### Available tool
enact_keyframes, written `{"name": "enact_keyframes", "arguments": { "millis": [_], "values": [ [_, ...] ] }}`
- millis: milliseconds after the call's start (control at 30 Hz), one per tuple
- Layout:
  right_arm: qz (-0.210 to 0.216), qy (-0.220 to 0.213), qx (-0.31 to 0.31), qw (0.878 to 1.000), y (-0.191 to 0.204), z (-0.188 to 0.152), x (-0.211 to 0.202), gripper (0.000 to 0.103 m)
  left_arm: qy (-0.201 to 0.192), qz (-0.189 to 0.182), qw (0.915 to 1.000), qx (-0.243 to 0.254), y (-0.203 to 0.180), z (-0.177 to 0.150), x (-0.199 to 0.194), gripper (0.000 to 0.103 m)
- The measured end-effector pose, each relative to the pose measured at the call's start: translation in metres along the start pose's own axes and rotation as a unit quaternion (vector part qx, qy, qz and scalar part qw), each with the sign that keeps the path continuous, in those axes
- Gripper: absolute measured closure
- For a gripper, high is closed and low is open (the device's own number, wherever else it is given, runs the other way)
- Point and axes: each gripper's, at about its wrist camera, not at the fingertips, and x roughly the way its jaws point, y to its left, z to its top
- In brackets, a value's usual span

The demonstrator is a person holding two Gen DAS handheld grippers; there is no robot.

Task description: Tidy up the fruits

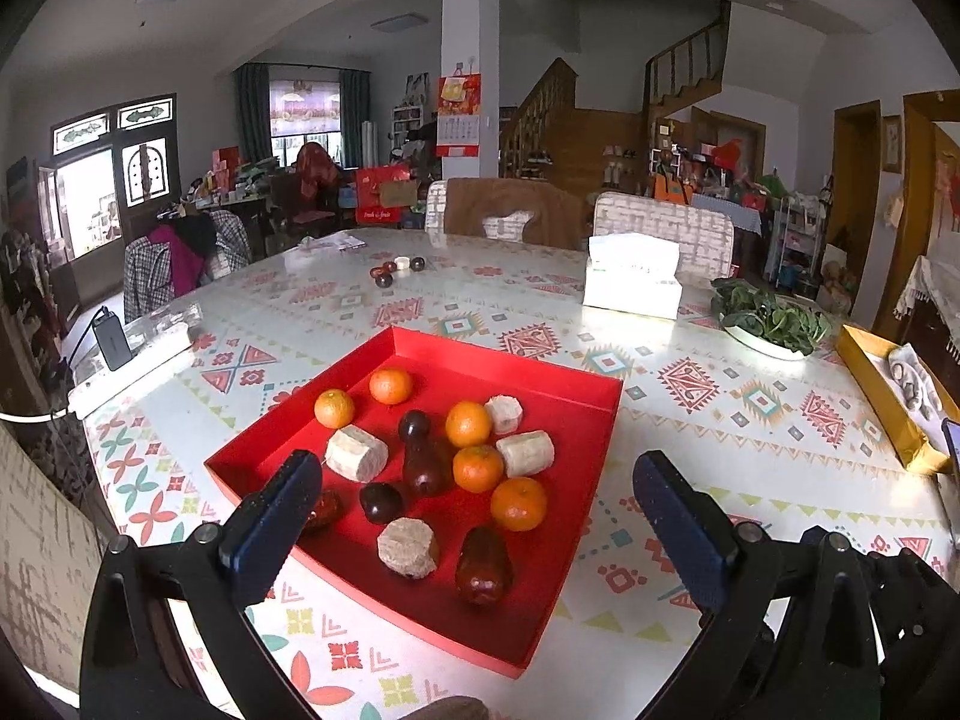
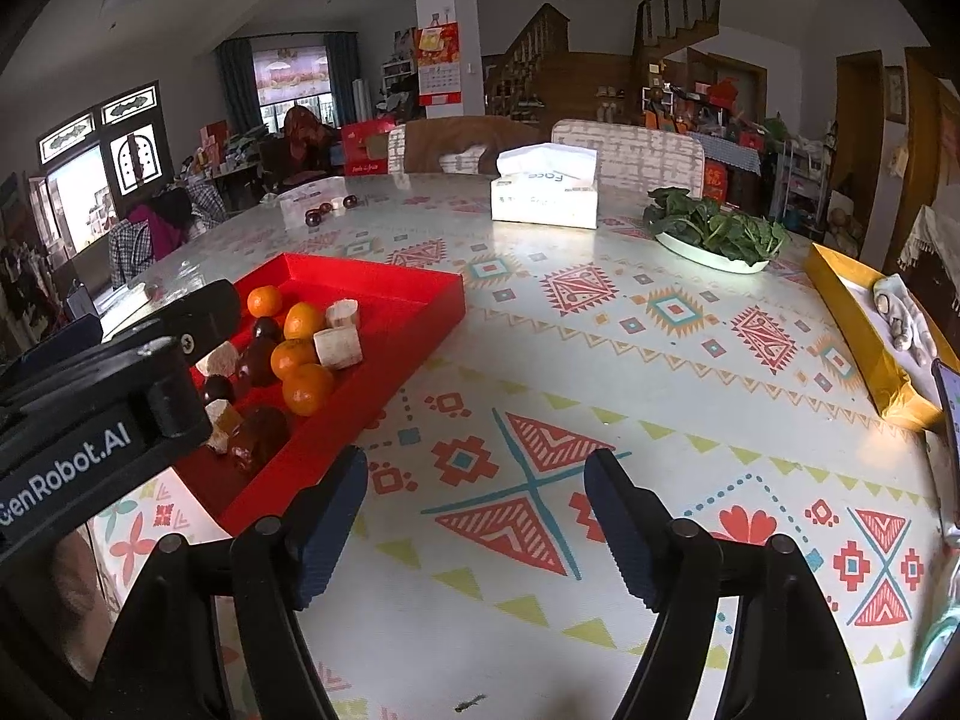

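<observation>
The left tongs point(image 1: 474, 516) stand wide apart and grip nothing, hanging over the near part of a red tray point(image 1: 591, 414) on the patterned surface point(image 1: 750, 420). Between and just beyond their blue fingers point(image 1: 273, 516) lies the fruit, all inside the tray: five oranges point(image 1: 519, 504), pale peeled cane-like chunks point(image 1: 408, 547), and several dark red fruits point(image 1: 483, 567). The pieces are loosely mixed, many touching or just beside one another, gathered in the middle and near side of the tray.

The right tongs point(image 2: 477, 516) are also spread wide and hold nothing, poised over bare patterned surface point(image 2: 690, 360) to the right of the red tray point(image 2: 420, 312). In the right wrist view the black body of the left tool point(image 2: 90, 420) crosses the left side, over the near end of the tray, partly hiding the fruit there.

Farther out, a white tissue box point(image 1: 633, 282) stands near the far edge, with a white dish of green leaves point(image 1: 768, 318) to its right. A yellow box point(image 1: 888, 402) lies at the right edge. A few small dark fruits point(image 1: 384, 279) sit well apart from the tray, toward the far side. A dark power bank point(image 1: 111, 339) rests at the left edge.
</observation>
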Motion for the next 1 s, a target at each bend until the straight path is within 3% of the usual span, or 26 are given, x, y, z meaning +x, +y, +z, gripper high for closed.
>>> {"name": "enact_keyframes", "arguments": {
  "millis": [1000],
  "values": [
    [0.001,0.008,-0.007,1.0,0.0008,-0.001,0.0041,0.022,0.006,0.0,1.0,0.001,-0.0006,-0.0002,0.0022,0.0]
  ]
}}
